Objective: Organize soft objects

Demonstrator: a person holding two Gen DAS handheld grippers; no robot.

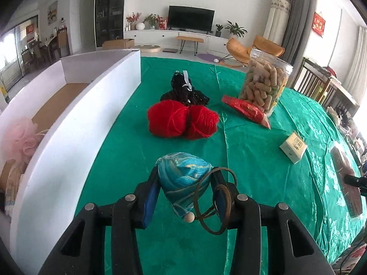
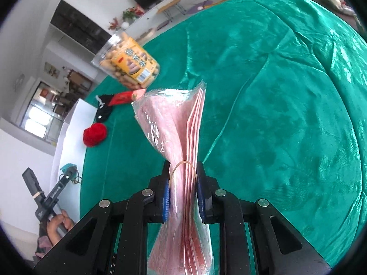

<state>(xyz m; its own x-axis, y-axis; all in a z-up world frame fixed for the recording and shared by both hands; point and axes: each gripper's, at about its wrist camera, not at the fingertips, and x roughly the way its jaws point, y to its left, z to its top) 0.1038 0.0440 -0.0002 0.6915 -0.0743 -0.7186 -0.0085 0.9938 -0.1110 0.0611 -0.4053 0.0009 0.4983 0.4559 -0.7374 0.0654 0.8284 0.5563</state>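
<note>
The left hand-held gripper (image 1: 185, 183) is clamping a turquoise satin pouch (image 1: 183, 178) between its blue pads, lifted clear of the green-clothed worktop (image 1: 252, 151). The pouch's long axis is running from 11 o'clock down to 5 o'clock in the left wrist view, its gathered tip with a wooden bead (image 1: 189, 218) pointing toward the camera, and brown cord loops (image 1: 215, 201) are hanging beside the right finger.

The right hand-held gripper (image 2: 183, 194) is squeezing narrow on a clear packet of pink sheets (image 2: 176, 137), pinched at its waist, where a rubber band (image 2: 183, 167) is circling it. The packet's long axis is standing along 12 to 6 o'clock, its sealed end pointing away toward 12.

Ahead of the pouch at 12 o'clock, two red yarn balls (image 1: 181, 121) are lying touching, with a black netted bundle (image 1: 185, 91) just behind. At 1 o'clock a snack jar (image 1: 263, 84) is standing with a red packet (image 1: 247, 112) at its base. A white box (image 1: 68, 105) is lining the 9 o'clock side, holding a pink mesh puff (image 1: 21, 137).
</note>
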